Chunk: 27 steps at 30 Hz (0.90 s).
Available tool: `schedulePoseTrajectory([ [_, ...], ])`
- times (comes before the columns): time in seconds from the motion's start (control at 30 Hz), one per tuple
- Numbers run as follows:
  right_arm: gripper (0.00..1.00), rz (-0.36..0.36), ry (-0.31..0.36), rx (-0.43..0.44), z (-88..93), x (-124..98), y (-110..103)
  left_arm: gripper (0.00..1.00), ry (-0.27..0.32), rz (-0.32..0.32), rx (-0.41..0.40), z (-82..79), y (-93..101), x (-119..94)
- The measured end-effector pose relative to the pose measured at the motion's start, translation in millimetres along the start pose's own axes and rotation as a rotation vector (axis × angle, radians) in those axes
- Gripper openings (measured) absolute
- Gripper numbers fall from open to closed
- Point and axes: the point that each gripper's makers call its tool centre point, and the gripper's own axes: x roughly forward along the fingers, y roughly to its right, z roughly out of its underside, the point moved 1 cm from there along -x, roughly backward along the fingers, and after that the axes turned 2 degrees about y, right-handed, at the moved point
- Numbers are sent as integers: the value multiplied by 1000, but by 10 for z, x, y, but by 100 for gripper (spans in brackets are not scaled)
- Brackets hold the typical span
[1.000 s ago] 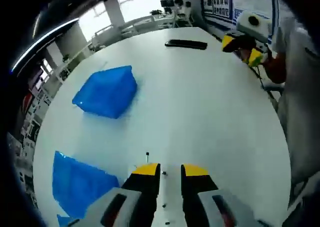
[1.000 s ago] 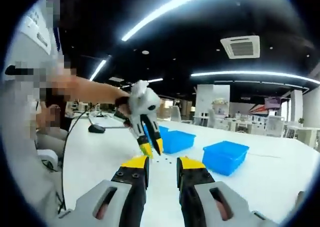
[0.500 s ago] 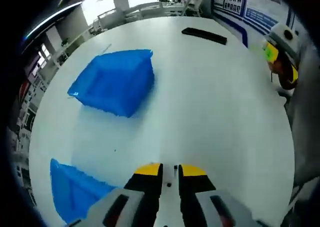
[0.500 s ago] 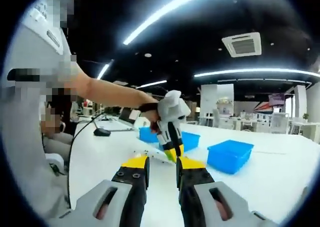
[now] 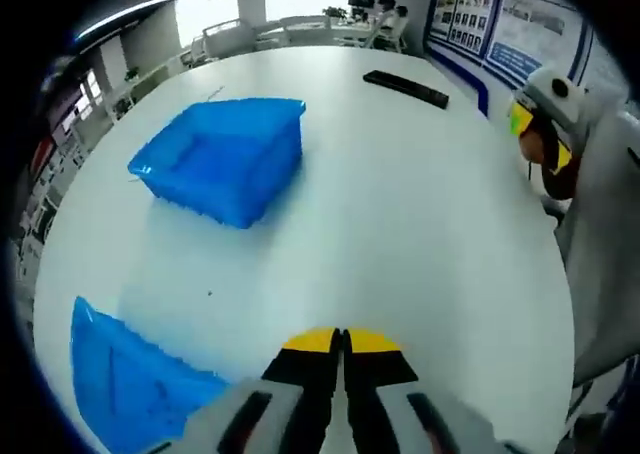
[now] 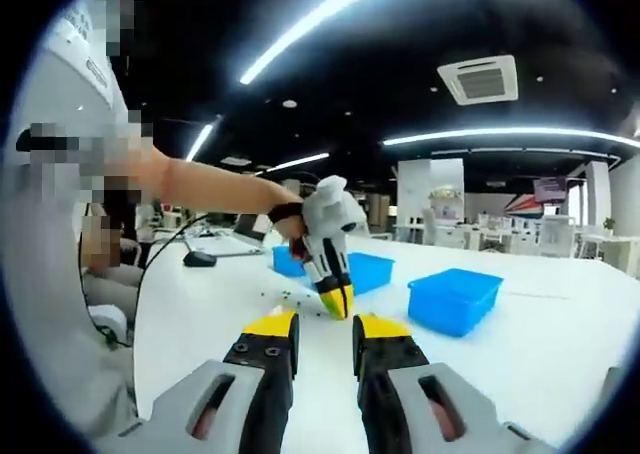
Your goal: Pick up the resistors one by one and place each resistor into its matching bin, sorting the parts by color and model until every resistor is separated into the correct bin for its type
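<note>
The left gripper had been pressed shut, probably on a resistor lifted off the desk; the right gripper was held spread.

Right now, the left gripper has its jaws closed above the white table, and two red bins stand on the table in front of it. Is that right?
Not quite: the bins are blue, not red. The left gripper view shows one blue bin farther out and another blue bin nearer, both on the white table. The left gripper does have its jaws closed.
</note>
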Motion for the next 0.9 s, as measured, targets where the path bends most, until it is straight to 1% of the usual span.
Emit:
schedulePoseTrajectory([
  [0.07,24,-4,-4,7,20,36,-17,6,40,11,-53,-10,-8,5],
  [0.17,24,-12,-5,3,8,68,-69,5,64,16,-77,5,-14,-5],
  [0.2,24,-21,2,12,-11,77,-93,5,78,15,-97,0,-13,-2],
  [0.23,24,-44,22,46,-46,94,-151,5,106,23,-159,-17,-1,7],
  [0.27,24,-63,35,71,-71,106,-194,5,123,26,-202,-25,-2,11],
  [0.3,24,-69,35,75,-76,115,-218,5,148,22,-254,-31,-19,14],
  [0.33,24,-72,33,70,-78,127,-252,5,155,11,-259,-24,-26,13],
  [0.43,24,-73,13,32,-42,136,-330,4,170,-14,-223,-33,-8,-13],
  [0.5,24,-76,4,41,-18,130,-364,4,186,-22,-214,-73,-2,-38],
  [0.57,24,-84,6,58,-3,107,-406,4,192,-30,-211,-130,6,-72],
  [0.63,24,-87,5,59,19,83,-435,4,213,-31,-182,-233,33,-128],
  [0.77,24,-74,-1,76,92,44,-382,4,246,-38,-143,-425,61,-243],
  [0.8,24,-72,-1,78,97,39,-370,4,245,-41,-134,-459,71,-257],
  [0.83,24,-70,-2,80,105,34,-347,4,201,-61,-97,-425,55,-270],
  [0.87,24,-69,-3,80,107,34,-341,5,164,-68,-74,-390,56,-265],
  [0.9,24,-67,-7,75,115,28,-309,9,75,-76,-31,-279,65,-250],
])
